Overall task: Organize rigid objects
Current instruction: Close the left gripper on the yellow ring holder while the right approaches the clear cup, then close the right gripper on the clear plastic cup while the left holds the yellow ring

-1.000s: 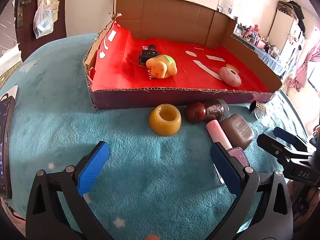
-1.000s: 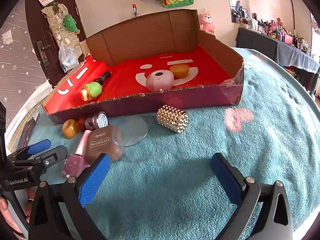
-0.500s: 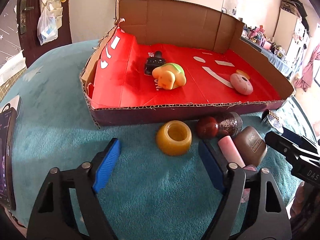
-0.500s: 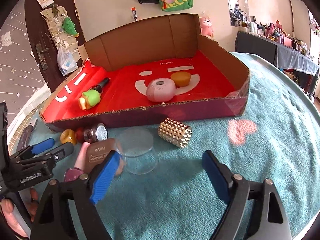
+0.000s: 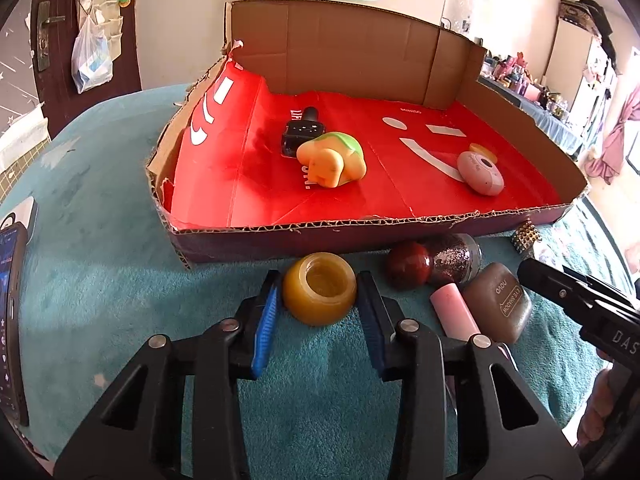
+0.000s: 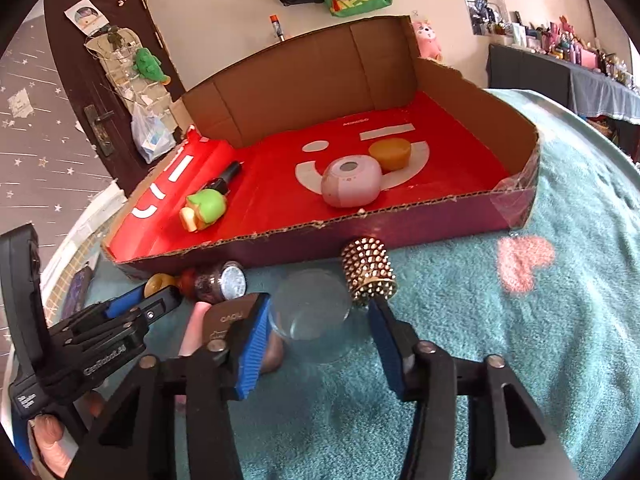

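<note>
An amber round pot (image 5: 319,288) sits on the teal cloth in front of the red cardboard tray (image 5: 360,236). My left gripper (image 5: 318,312) has closed on it, a blue pad touching each side. My right gripper (image 6: 316,320) is open around a clear glass dish (image 6: 310,310), jaws apart from it. Beside them lie a dark red glitter bottle (image 5: 434,258), a pink tube (image 5: 454,312), a brown eyeshadow case (image 5: 498,300) and a gold studded cylinder (image 6: 368,270). In the tray lie a green-yellow toy (image 5: 334,160), a black bottle (image 5: 302,134), a pink round device (image 6: 350,182) and an orange lid (image 6: 390,154).
A phone (image 5: 10,320) lies at the left edge of the teal cloth. The tray's tall cardboard back wall (image 5: 340,56) stands behind. A pink heart patch (image 6: 526,262) marks the cloth at right. A door and cluttered shelves lie beyond.
My left gripper has moved forward and closed around the amber pot. My right gripper has moved forward and narrowed around the glass dish.
</note>
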A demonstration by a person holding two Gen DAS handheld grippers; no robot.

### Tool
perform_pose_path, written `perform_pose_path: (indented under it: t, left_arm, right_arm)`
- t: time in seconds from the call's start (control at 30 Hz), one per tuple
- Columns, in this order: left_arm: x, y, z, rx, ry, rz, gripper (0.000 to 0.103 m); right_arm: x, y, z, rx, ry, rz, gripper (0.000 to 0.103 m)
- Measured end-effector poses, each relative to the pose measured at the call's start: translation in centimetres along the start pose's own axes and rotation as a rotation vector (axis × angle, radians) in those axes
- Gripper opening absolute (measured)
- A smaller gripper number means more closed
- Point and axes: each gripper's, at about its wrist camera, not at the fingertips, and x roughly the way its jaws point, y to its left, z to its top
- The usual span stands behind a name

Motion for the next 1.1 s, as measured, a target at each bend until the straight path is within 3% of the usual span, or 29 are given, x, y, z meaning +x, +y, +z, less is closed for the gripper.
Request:
perform_pose_path:
  t: [1.1]
  left_arm:
    - [-4.8,-1.1,-0.8,0.017,-0.060,-0.077,0.036]
  right_arm:
    - [-4.5,2.2,-0.2,-0.052,-0.068,0.065,0.042]
